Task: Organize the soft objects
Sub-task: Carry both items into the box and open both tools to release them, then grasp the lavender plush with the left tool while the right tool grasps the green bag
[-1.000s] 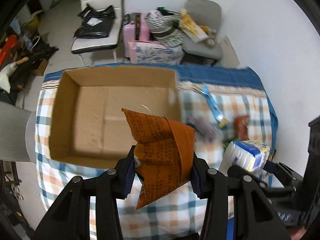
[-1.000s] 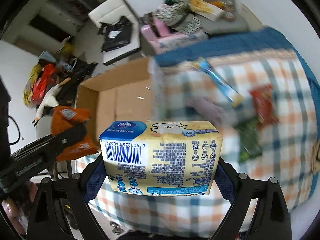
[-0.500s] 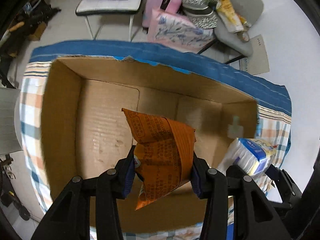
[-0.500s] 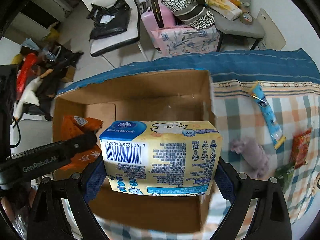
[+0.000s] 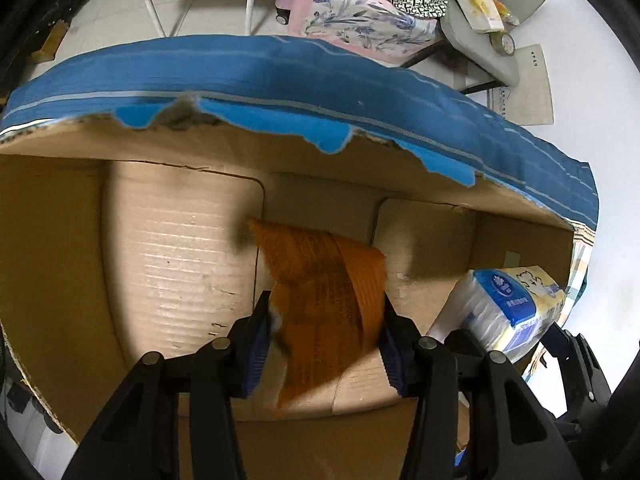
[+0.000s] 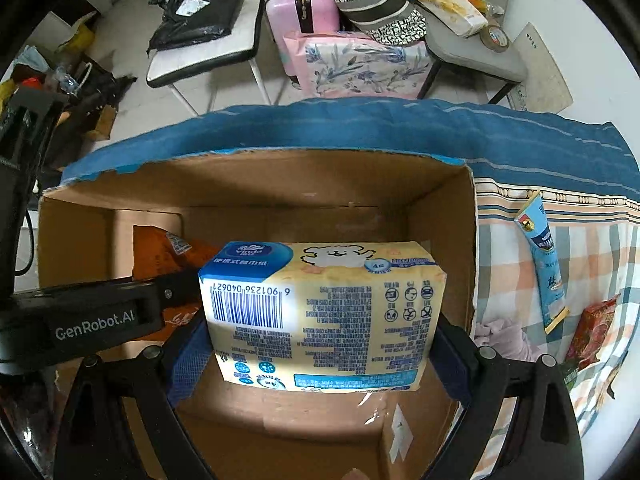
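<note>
An open brown corrugated cardboard box (image 6: 436, 216) sits on a desk draped in a blue-edged plaid cloth (image 6: 592, 216), and both handheld grippers hang over its interior. The right gripper (image 6: 320, 352) has its jaws clamped on the two short ends of a yellow-and-blue plastic-wrapped pack of tissues (image 6: 324, 312), held above the right half of the box. The pack's long axis runs crosswise between the jaws, its printed back and barcode facing the camera. It looks light and springy, its film likely slick, so the end-to-end hold seems the safer one. The left gripper (image 5: 324, 344) has its jaws pinched on a crumpled orange foil snack packet (image 5: 328, 292), above the middle of the box floor; its long axis points away towards the box's far wall. It appears thin, limp and nearly weightless, best taken across its middle. Right of the box lie a blue stick sachet (image 6: 544, 264) and a red snack packet (image 6: 592, 332).
</note>
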